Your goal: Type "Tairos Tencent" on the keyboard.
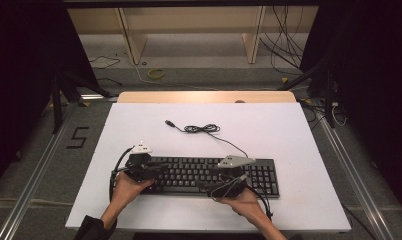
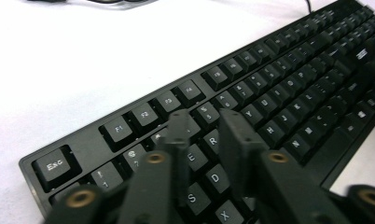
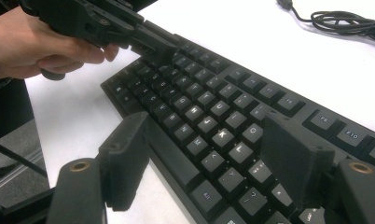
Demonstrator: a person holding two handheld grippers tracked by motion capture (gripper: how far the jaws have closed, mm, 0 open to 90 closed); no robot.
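A black keyboard (image 1: 209, 176) lies near the front of the white table (image 1: 139, 125), its cable (image 1: 201, 129) coiled behind it and ending in a USB plug (image 1: 170, 122). My left gripper (image 1: 148, 168) hovers over the keyboard's left end. In the left gripper view its jaws (image 2: 205, 119) stand a narrow gap apart just above the E, R and D keys of the keyboard (image 2: 288, 79), holding nothing. My right gripper (image 1: 225, 177) is over the keyboard's right half. Its jaws (image 3: 204, 128) are wide open above the keys (image 3: 213, 112), and the left gripper (image 3: 150, 39) shows farther off.
The table's front edge (image 1: 209, 229) runs just behind the hands. Bare white surface surrounds the keyboard. Beyond the table are a wooden frame (image 1: 134, 40), loose floor cables (image 1: 284, 45) and dark stands (image 1: 56, 95) at both sides.
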